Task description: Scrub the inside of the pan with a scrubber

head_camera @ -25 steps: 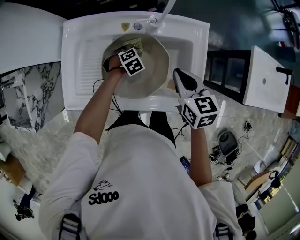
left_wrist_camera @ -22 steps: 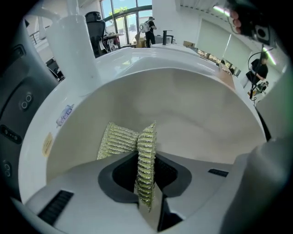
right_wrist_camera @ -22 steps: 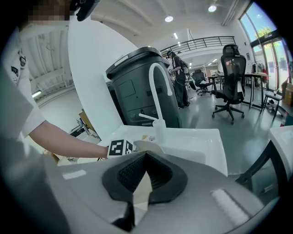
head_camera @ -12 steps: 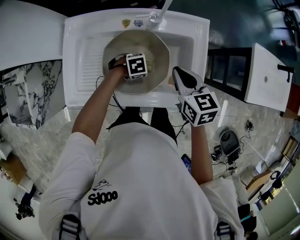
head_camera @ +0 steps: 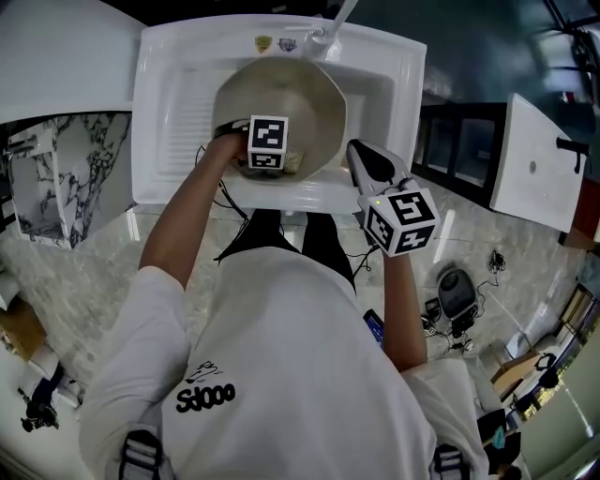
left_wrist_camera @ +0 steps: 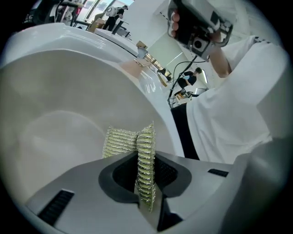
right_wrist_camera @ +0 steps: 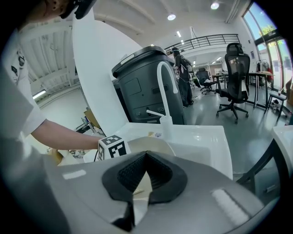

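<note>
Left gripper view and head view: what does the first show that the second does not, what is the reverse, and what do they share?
Only the left gripper view shows the jaws of the left gripper closed on the ribbed, gold-green scrubber, which stands folded inside the pan. Only the head view shows the whole white sink around the pan, the faucet behind it, and the marker cube on that gripper. Both show the pan's pale inside and the person's white shirt.

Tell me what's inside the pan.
Inside the pan: the left hand-held gripper, shut on the scrubber. In the head view its marker cube covers the pan surface beneath.
</note>
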